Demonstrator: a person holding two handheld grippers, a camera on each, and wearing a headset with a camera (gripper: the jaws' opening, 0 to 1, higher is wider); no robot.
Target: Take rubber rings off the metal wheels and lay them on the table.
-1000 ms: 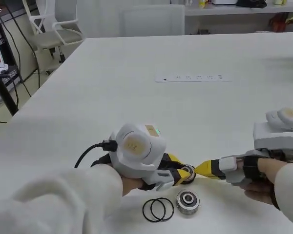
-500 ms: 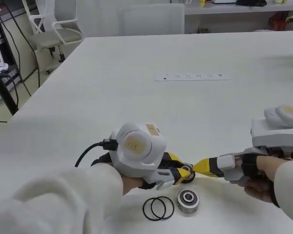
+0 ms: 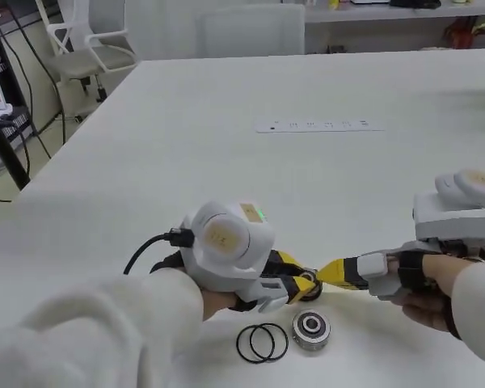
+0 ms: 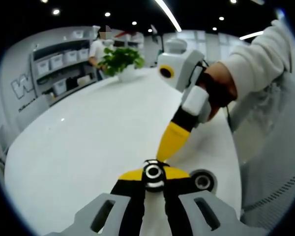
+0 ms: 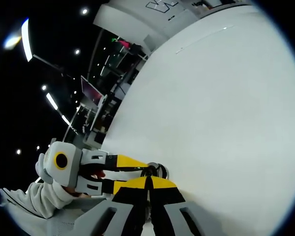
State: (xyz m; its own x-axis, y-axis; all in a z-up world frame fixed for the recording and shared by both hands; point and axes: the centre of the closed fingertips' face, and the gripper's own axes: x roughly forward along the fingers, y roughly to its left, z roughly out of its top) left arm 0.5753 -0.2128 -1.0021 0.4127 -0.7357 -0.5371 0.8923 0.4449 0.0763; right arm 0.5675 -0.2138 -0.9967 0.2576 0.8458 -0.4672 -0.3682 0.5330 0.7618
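Your right gripper (image 3: 325, 276), jaws pressed together, has only edged closer against the wheel (image 4: 154, 173) pinched in your left gripper (image 3: 304, 285) near the bench's (image 3: 226, 162) front edge, so its ring (image 4: 154, 163), probably nipped but hard to see, isn't off yet.

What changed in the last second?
Almost nothing. The right gripper edged slightly toward the wheel that the left gripper keeps clamped; its shut tip is right at that wheel. The other wheel and the two rings stayed where they were on the table.
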